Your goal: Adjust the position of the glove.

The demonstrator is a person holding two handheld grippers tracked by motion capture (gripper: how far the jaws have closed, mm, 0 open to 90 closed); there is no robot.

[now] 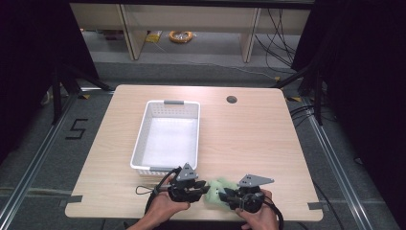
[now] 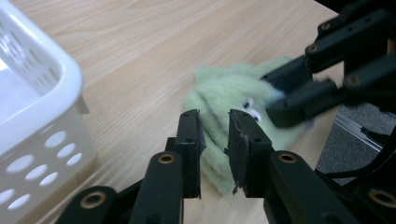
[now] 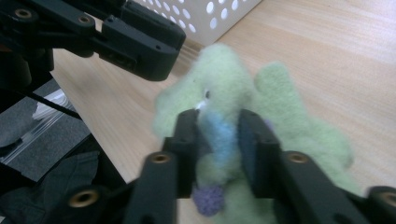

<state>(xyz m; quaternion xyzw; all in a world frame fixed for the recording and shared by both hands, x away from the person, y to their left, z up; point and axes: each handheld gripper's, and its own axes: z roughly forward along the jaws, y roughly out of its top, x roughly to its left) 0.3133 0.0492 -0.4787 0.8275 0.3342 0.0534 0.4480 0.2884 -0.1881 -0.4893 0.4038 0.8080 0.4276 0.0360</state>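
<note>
- Basket: white plastic, rectangular, walls punched with round holes, grey handle at each short end. It stands left of centre on the pale wood-grain table, at about 12 o'clock from the left claw.
- Left claw: black, with flat rectangular pads. In the left gripper view its pads bracket an edge of the toy with a narrow gap; whether they press on the fleece I cannot tell.
- Toy: soft, fuzzy, pale green plush with rounded lobes, a light-blue patch and a small purple nub. It lies at the table's near edge, at about 5 o'clock from the basket, between both claws.
- Right claw: black, at the toy's 3 o'clock. In the right gripper view its pads flank the blue patch closely; a firm clench is unclear.
</note>
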